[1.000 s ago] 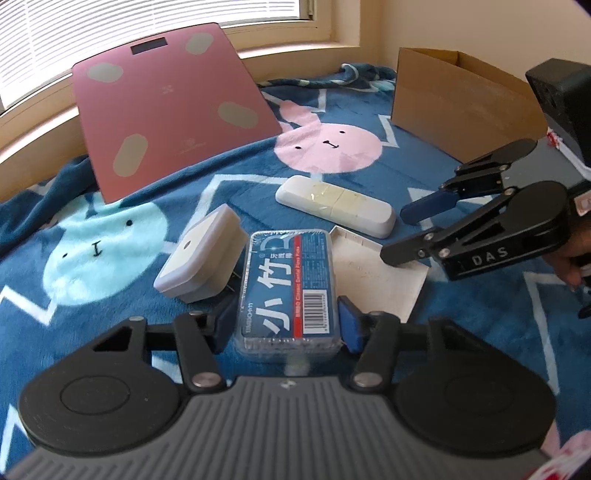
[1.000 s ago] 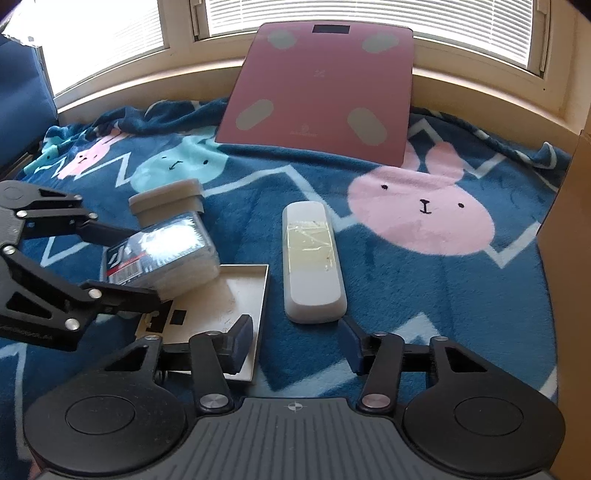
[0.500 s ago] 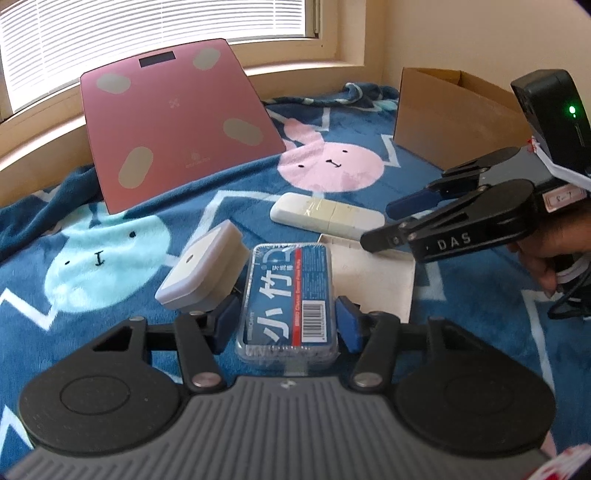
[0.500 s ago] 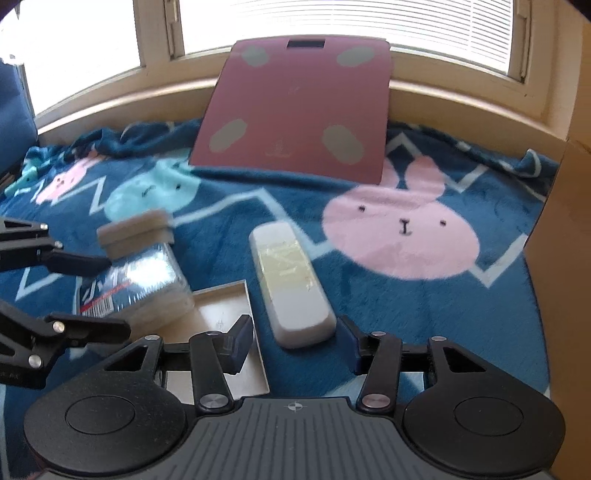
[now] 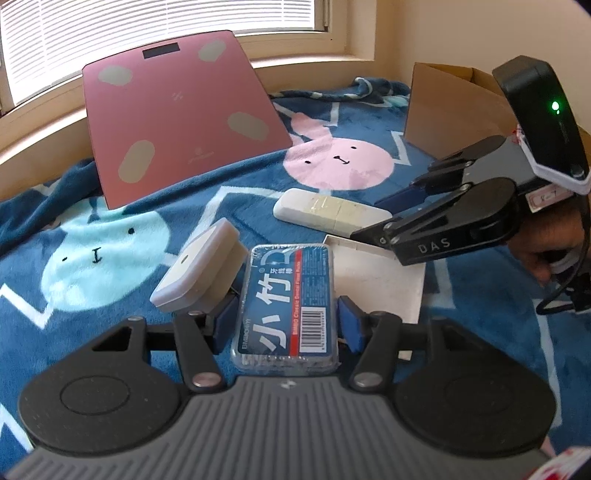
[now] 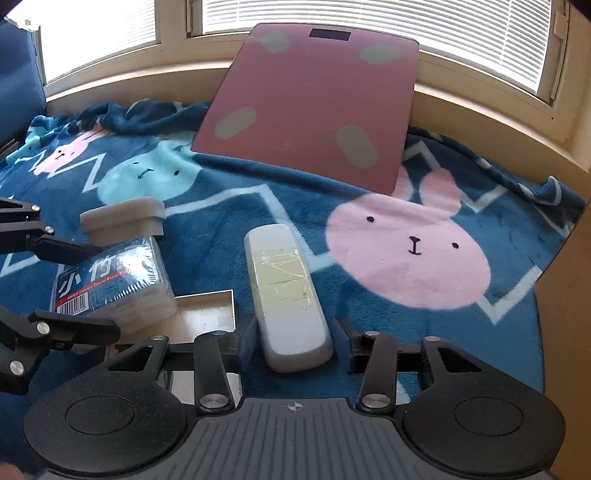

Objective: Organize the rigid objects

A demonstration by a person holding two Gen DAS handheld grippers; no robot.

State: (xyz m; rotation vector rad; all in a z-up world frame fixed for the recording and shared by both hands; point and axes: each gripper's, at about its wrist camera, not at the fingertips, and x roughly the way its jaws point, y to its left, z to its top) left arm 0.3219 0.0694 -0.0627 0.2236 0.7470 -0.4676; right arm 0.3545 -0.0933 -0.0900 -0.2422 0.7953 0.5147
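Angled downward, the left gripper (image 5: 286, 325) clasps a floss-pick box (image 5: 288, 302); the right gripper (image 6: 295, 341) (jaws closing) straddles a white case (image 6: 286, 291), contact unclear.

blue blanket (image 6: 236, 199), bunny-face print, covering surface | window blinds (image 6: 295, 14), closed | wooden sill (image 6: 480, 110) beneath window

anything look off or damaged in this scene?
The long white case has yellowed tape stuck across its middle, like a repair. The pink scale leans tilted against the window ledge rather than lying flat. The white adapter sits tipped against the floss box. Nothing spilled.
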